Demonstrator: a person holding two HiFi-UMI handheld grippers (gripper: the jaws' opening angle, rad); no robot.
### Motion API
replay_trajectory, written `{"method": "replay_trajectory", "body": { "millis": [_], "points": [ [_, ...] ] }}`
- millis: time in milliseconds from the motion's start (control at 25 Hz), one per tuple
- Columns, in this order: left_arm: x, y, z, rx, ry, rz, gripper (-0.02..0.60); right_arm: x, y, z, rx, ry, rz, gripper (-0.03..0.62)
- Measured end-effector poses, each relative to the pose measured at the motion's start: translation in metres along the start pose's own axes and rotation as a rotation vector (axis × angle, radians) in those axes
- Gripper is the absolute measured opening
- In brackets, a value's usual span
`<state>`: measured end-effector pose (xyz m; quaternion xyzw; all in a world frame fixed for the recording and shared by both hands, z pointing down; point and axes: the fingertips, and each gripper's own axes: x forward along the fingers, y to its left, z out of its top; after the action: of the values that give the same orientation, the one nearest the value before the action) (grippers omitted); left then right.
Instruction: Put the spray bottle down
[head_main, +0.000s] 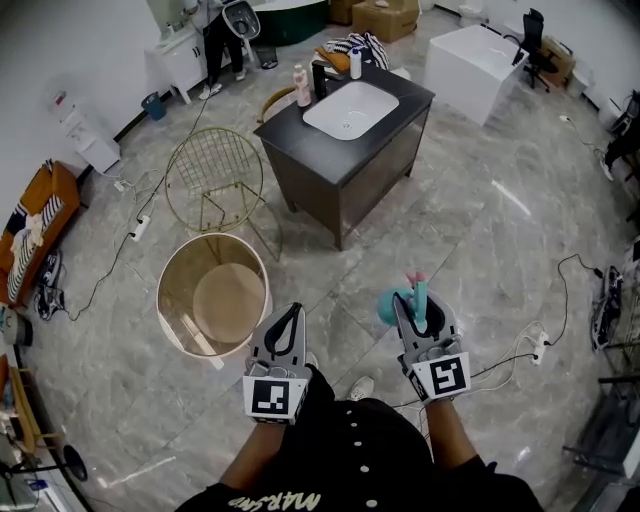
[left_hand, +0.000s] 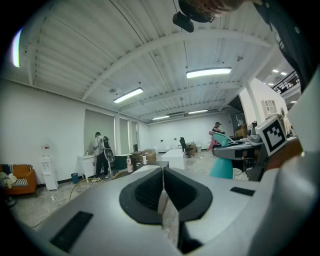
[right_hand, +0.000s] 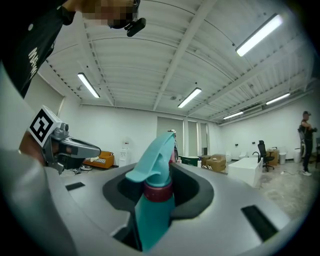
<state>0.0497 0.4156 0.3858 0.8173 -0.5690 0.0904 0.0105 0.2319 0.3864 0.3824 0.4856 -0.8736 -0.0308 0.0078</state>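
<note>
Spray bottle (right_hand: 150, 210), teal with a dark red collar, is standing upright between the jaws of my right claw (head_main: 412, 302). I am gripping it at the neck: the dark pads are pressing on it from both sides, with the trigger head rising above them and the body hanging below. In the head view the spray bottle (head_main: 389, 308) is hovering over the grey marble floor (head_main: 480, 250), held out in front of my right hand and touching nothing but the claw. My left claw (head_main: 291, 318) is riding near it at about the same height, and the left gripper view is showing its jaws lying shut against each other with nothing between them. Off to the left of that claw a round beige tub (head_main: 166, 300) is standing open on the floor, and a gold wire chair (head_main: 213, 178) is sitting just beyond it. Farther ahead a dark vanity (head_main: 340, 170) is carrying a white sink (head_main: 350, 110) and a pink bottle (head_main: 301, 86) among a few others. A white power strip (head_main: 543, 345) is lying on the floor well to my right, and an orange sofa (head_main: 45, 215) is lining the left wall. A person (head_main: 215, 40) is standing at a white counter in the far corner.
</note>
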Motion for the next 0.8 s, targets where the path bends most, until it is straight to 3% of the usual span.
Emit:
{"method": "replay_trajectory", "body": {
  "millis": [360, 800],
  "points": [
    [0.055, 0.053, 0.001, -0.004, -0.024, 0.004, 0.015, 0.062, -0.009, -0.012, -0.016, 0.017, -0.012, 0.126],
    [0.135, 0.149, 0.013, -0.001, -0.068, -0.021, 0.015, 0.187, -0.011, 0.002, -0.04, 0.003, -0.022, 0.126]
  ]
}}
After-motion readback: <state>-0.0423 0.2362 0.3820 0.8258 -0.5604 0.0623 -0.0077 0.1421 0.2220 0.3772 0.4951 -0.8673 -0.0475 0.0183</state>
